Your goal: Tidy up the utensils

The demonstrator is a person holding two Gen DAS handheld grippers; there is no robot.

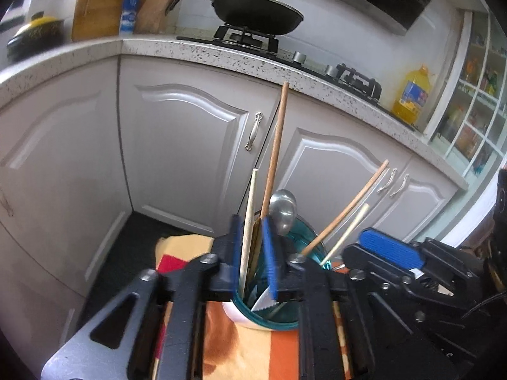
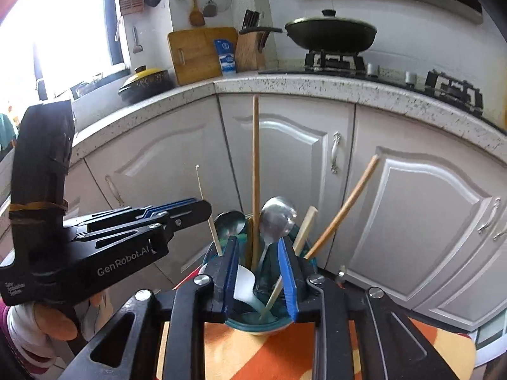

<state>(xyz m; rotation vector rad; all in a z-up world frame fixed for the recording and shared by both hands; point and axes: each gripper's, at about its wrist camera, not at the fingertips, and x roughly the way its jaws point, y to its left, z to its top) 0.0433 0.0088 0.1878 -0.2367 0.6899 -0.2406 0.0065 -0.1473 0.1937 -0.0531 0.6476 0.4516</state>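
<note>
Teal glass cup (image 1: 285,285) stands on an orange-and-yellow patterned cloth (image 1: 253,348), packed with utensils. It sits right at the tips of both claws. Left gripper (image 1: 253,253): blue pads narrowly apart, a pale chopstick (image 1: 248,221) and the lower part of a long wooden handle (image 1: 277,145) running up between them; whether the pads actually press on either I cannot tell. A steel spoon (image 1: 283,210) rises bowl-up just to the right of its right pad, and a serrated knife tip (image 1: 263,302) shows low inside the cup under that pad. Two more wooden sticks (image 1: 348,209) lean out to the right of this claw. Right gripper (image 2: 259,272): jaws set apart, straddling the cup's near rim, clamped on nothing that I can see; between its pads stand the long handle (image 2: 255,174), the steel spoon (image 2: 275,218), a white plastic spoon (image 2: 244,285) and a thin pale stick. A second, darker spoon (image 2: 229,221) sits just beyond its left pad. From the right wrist view the left gripper (image 2: 196,209) comes in from the left side, its tip just beside the cup. Beyond both claws: white cabinet doors (image 2: 285,164), speckled countertop (image 2: 285,85), a lidded wok (image 2: 329,33) on the gas hob, a knife block (image 2: 250,47) and a cutting board (image 2: 196,53).
</note>
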